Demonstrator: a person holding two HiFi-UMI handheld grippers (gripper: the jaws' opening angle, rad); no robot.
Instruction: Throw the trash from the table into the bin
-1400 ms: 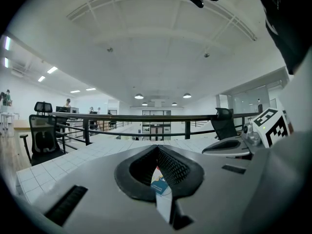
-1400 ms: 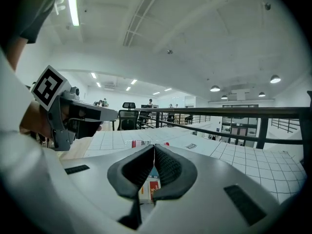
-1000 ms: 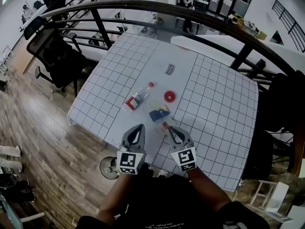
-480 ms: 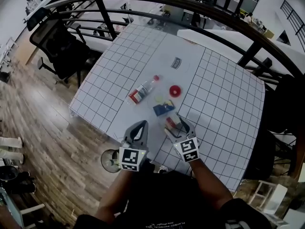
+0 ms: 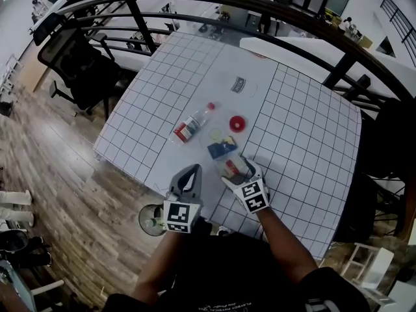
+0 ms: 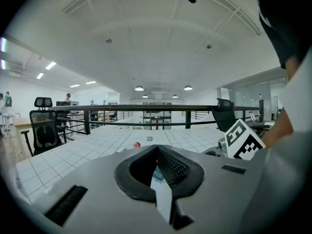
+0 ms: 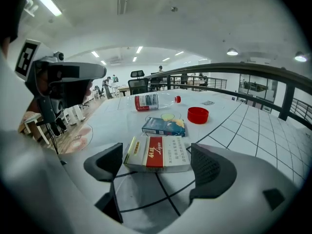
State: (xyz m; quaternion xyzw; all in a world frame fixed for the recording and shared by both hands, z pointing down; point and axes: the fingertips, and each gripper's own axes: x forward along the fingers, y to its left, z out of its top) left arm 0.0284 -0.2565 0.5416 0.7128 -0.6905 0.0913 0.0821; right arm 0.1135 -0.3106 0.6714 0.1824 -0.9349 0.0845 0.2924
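A white and red cigarette pack (image 7: pixel 158 154) lies flat on the gridded table (image 5: pixel 299 142) near its front edge. My right gripper (image 7: pixel 156 152) is down at the table and open. Its jaws have just been opening and stand either side of the pack without pressing on it. In the head view the same pack (image 5: pixel 232 168) shows just ahead of the right gripper (image 5: pixel 239 171). My left gripper (image 5: pixel 190 174) hovers off the table's front edge, shut with nothing in it (image 6: pixel 157 152). On the floor below it stands a small round bin (image 5: pixel 153 220).
Beyond the pack lie a blue packet (image 5: pixel 221 149), a red cap (image 5: pixel 238 123), a clear lid (image 5: pixel 215 135), a plastic bottle with a red label (image 5: pixel 192 126) and a small card (image 5: pixel 238 86). A black railing (image 5: pixel 305 18) curves behind the table. An office chair (image 5: pixel 78 70) stands at the left.
The right gripper has come down toward the table and its jaws have spread wide, so the cigarette pack now sits between them. The left gripper has stayed where it was, shut.
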